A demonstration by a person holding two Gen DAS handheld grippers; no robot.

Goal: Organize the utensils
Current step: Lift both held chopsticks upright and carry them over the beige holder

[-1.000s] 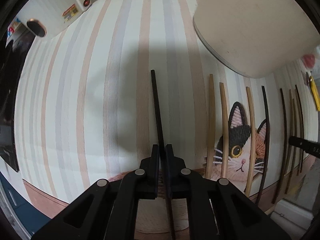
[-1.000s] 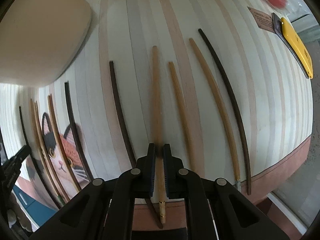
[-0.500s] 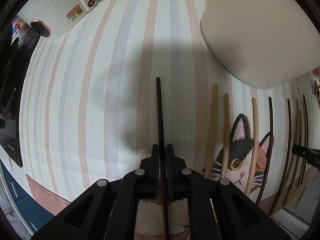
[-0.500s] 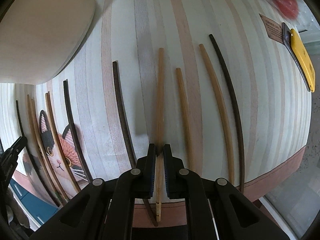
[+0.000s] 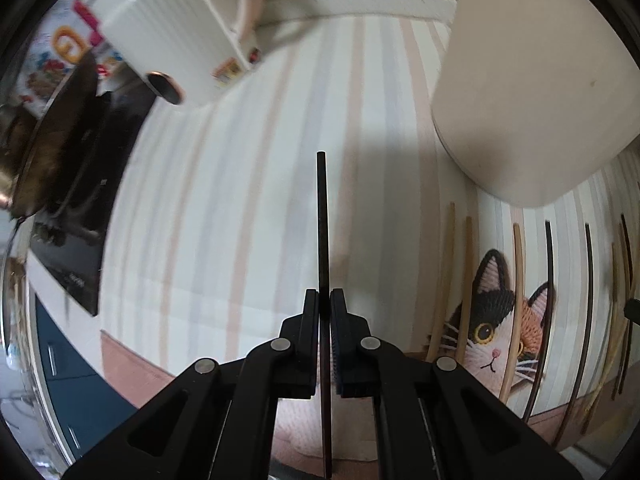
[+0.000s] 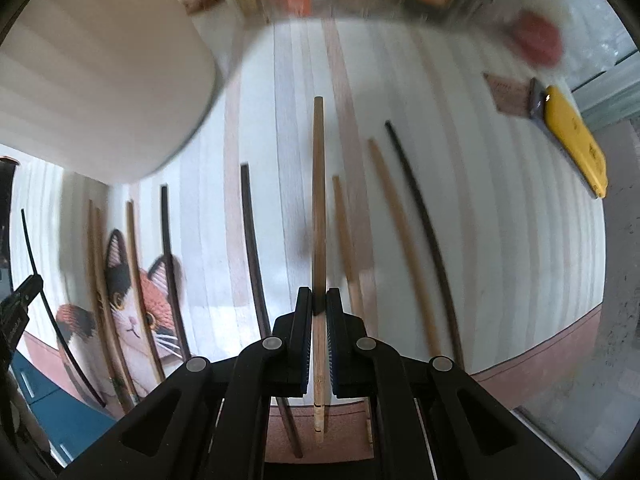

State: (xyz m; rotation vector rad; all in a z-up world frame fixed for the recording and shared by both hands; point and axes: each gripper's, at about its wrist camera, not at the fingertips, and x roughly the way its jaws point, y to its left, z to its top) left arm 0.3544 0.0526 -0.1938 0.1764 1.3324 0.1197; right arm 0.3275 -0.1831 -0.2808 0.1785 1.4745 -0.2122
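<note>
No word, brand or number can be read in either view. In the upper left of the left wrist view, the white appliance (image 5: 172,36) carries a small yellow-and-red sticker (image 5: 229,70), too blurred to read, and the colourful packaging (image 5: 60,52) beside it shows large red and orange shapes that may be letters. In the upper right of the right wrist view, a brown card (image 6: 510,94) bears print too small to read
</note>
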